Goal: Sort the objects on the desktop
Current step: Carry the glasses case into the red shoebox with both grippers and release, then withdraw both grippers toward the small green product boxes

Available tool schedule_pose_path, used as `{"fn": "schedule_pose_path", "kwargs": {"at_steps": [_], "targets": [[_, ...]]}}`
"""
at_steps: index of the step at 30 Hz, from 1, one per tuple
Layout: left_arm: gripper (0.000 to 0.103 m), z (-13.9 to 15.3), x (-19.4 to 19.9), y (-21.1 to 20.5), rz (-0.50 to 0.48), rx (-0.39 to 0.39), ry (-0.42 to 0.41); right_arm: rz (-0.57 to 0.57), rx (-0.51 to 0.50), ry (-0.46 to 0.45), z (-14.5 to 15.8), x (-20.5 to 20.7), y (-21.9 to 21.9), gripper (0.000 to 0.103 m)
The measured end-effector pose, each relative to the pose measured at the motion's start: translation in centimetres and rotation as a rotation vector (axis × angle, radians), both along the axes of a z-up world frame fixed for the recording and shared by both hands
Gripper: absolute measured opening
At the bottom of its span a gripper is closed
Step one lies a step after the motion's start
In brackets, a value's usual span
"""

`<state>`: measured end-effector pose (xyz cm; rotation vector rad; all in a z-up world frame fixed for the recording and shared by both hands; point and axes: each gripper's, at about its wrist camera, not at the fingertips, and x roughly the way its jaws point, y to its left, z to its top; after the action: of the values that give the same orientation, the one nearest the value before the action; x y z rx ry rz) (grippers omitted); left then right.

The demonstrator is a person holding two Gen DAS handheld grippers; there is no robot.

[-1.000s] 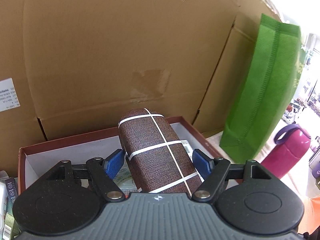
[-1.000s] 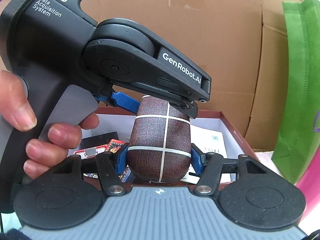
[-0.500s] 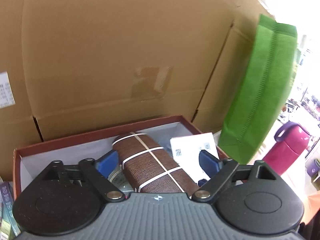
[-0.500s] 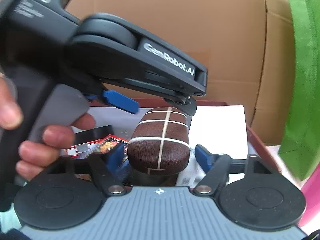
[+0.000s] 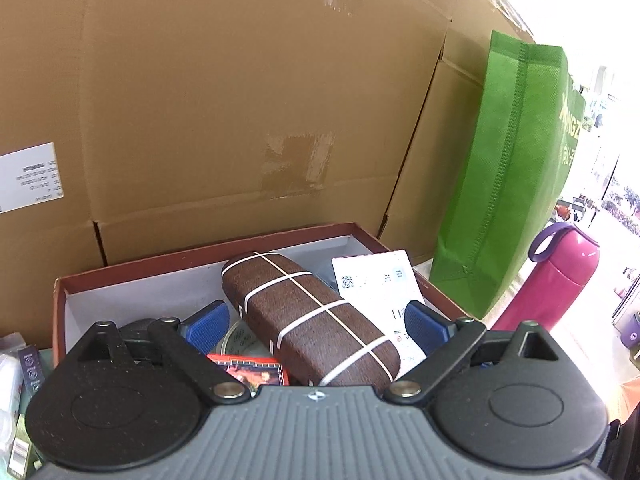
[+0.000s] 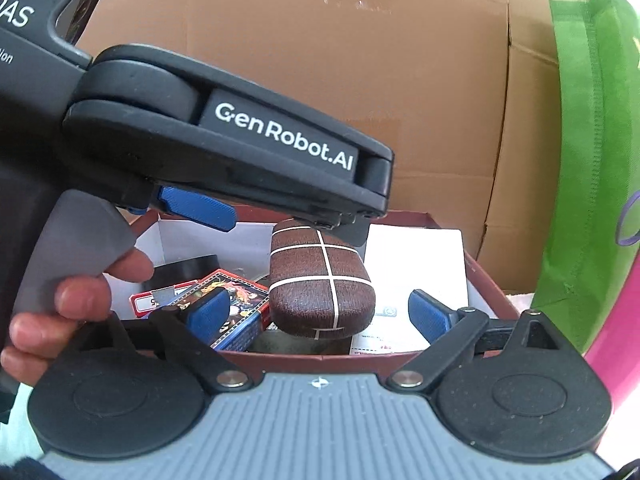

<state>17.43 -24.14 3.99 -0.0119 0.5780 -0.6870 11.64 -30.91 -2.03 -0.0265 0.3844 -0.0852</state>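
A brown textured glasses case (image 5: 310,322) with white cross lines lies in the red box (image 5: 200,254) on top of other items. It also shows in the right wrist view (image 6: 322,286). My left gripper (image 5: 318,326) is open, its blue pads apart on either side of the case. My right gripper (image 6: 320,314) is open too, its pads clear of the case's near end. The left gripper's body (image 6: 224,148) hangs above the case in the right wrist view.
The box also holds a white card (image 5: 380,284), a red patterned card pack (image 6: 236,304) and a black object (image 6: 184,270). Large cardboard boxes (image 5: 240,100) stand behind. A green bag (image 5: 516,168) and a pink bottle (image 5: 556,280) stand to the right.
Both grippers have opened and let go of the glasses case. It has dropped to rest in the red box, and both grippers have pulled back a little.
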Motion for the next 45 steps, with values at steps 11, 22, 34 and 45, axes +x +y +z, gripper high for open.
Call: {"fn": "schedule_pose_path", "kwargs": {"at_steps": [11, 22, 34, 45], "targets": [[0.097, 1.3, -3.8, 2.8, 0.013, -0.028, -0.049, -0.020, 0.004, -0.039, 2.6, -4.2, 0.0, 0.094], [0.097, 2.4, -8.7, 7.7, 0.101, -0.040, -0.076, 0.029, -0.002, -0.087, 4.5, -8.1, 3.5, 0.096], [0.097, -1.0, -12.7, 16.2, 0.284, -0.050, -0.006, 0.202, -0.019, -0.085, 4.5, -10.2, 10.6, 0.100], [0.097, -5.1, -14.0, 25.6, 0.483, -0.076, 0.095, 0.414, -0.059, 0.029, 1.3, -8.6, 18.2, 0.101]]}}
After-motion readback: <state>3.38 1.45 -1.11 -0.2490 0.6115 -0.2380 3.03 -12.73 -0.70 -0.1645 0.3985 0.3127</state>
